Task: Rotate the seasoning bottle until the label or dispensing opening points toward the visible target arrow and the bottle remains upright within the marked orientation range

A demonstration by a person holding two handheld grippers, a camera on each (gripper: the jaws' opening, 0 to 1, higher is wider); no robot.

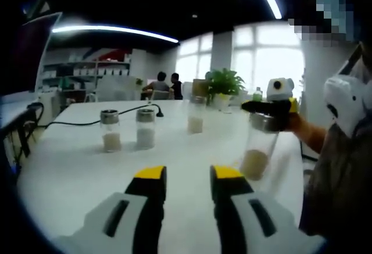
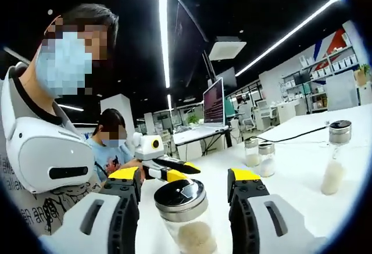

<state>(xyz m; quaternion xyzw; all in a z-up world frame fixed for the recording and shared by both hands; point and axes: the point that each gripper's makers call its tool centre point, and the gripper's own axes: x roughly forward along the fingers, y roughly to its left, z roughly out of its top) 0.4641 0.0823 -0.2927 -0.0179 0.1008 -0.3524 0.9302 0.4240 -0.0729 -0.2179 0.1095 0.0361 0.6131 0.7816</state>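
The seasoning bottle [image 2: 186, 216] is seen standing upright on the white counter [image 1: 75, 172], a clear jar with pale granules at the bottom and a shiny metal lid. In the right gripper view it sits squarely between the two yellow-tipped jaws of the right claw [image 2: 187, 179], and a gap is visible on each side of the lid, so the jaws are spread wide around it and not pressed against the glass. In the left gripper view the same bottle [image 1: 257, 149] is found at the right, near the counter's edge, with the right claw [image 1: 268, 110] reaching in at lid height; whether contact is made there cannot be told.

The left claw [image 1: 185, 175] is held open and empty, its jaws set apart above bare counter, well short of the bottle. In the right gripper view the left claw [image 2: 171, 170] is spotted just behind the lid, its yellow tips pointing this way.

Further back, three more jars are lined up: two close together [image 1: 110, 131] [image 1: 145, 128] and a third [image 1: 196, 117] off to their right. A black cable [image 1: 87, 122] is trailed across the counter behind the pair. A potted plant [image 1: 224, 84] is set at the far end. A person [image 2: 52, 132] wearing a white headset around the neck is caught in the right gripper view.
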